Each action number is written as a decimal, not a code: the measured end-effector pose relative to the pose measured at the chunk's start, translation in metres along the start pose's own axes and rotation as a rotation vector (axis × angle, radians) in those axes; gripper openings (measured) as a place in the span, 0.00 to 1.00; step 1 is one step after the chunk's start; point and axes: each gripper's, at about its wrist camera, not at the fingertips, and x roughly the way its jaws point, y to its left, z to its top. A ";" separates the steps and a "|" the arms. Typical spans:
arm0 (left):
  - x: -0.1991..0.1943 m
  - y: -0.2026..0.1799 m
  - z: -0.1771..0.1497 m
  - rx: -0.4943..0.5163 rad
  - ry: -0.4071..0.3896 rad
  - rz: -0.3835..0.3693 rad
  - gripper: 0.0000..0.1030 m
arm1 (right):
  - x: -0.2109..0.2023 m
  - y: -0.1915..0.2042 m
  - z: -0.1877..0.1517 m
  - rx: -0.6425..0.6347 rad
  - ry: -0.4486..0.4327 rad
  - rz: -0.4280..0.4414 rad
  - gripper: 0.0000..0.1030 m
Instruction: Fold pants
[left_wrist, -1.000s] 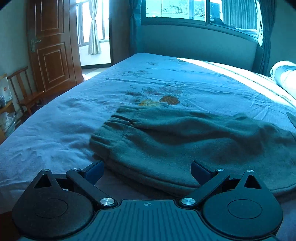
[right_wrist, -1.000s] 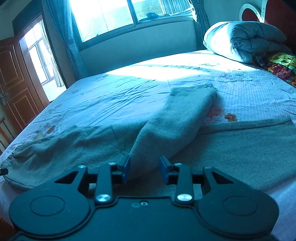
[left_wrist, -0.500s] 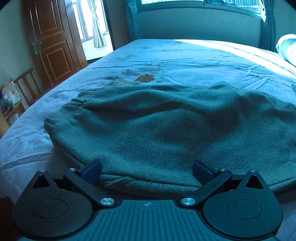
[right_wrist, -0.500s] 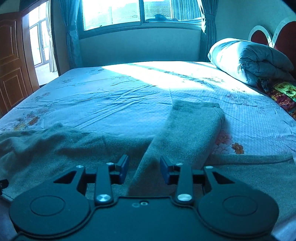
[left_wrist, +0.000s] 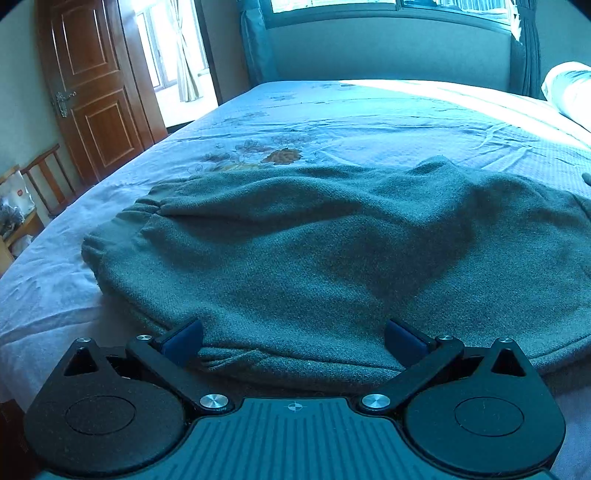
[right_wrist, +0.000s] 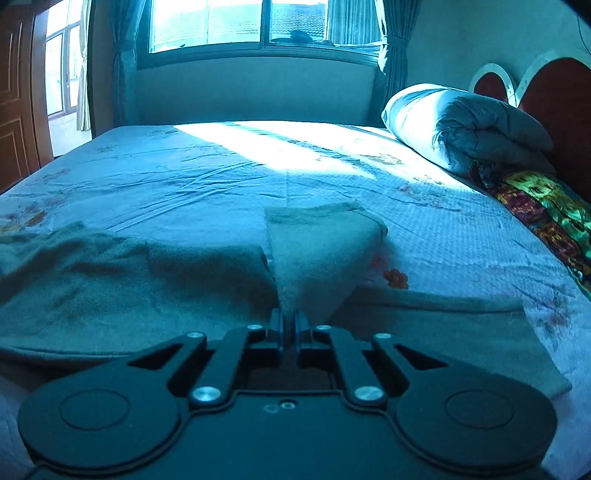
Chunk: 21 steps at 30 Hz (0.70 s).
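Grey-green fleece pants (left_wrist: 314, 251) lie spread on the bed, their gathered waistband at the left of the left wrist view. My left gripper (left_wrist: 293, 341) stands wide open at the pants' near hem, with the cloth edge between its blue pads (left_wrist: 183, 339), which do not press on it. In the right wrist view one pant leg (right_wrist: 317, 251) runs away from me and narrows into my right gripper (right_wrist: 289, 326), whose jaws are shut on its near end. The other leg (right_wrist: 443, 325) lies flat to the right.
The bed sheet (right_wrist: 221, 177) stretches far behind the pants, sunlit near the window. A rolled quilt (right_wrist: 461, 129) and a colourful cloth (right_wrist: 546, 218) sit at the headboard on the right. A wooden door (left_wrist: 92, 92) and chair (left_wrist: 48, 177) stand left of the bed.
The right gripper's jaws have closed onto the pant leg between them. The left gripper slid in over the pants' near edge early on, then held still, jaws wide.
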 end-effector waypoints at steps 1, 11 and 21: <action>0.000 0.001 -0.001 0.002 -0.002 -0.004 1.00 | -0.005 -0.008 -0.009 0.051 0.008 0.005 0.00; -0.003 0.006 0.000 -0.011 -0.006 -0.018 1.00 | -0.016 -0.034 -0.002 0.103 -0.037 -0.014 0.14; -0.001 0.003 -0.001 -0.013 0.006 0.005 1.00 | 0.070 0.024 0.012 -0.412 0.060 -0.178 0.10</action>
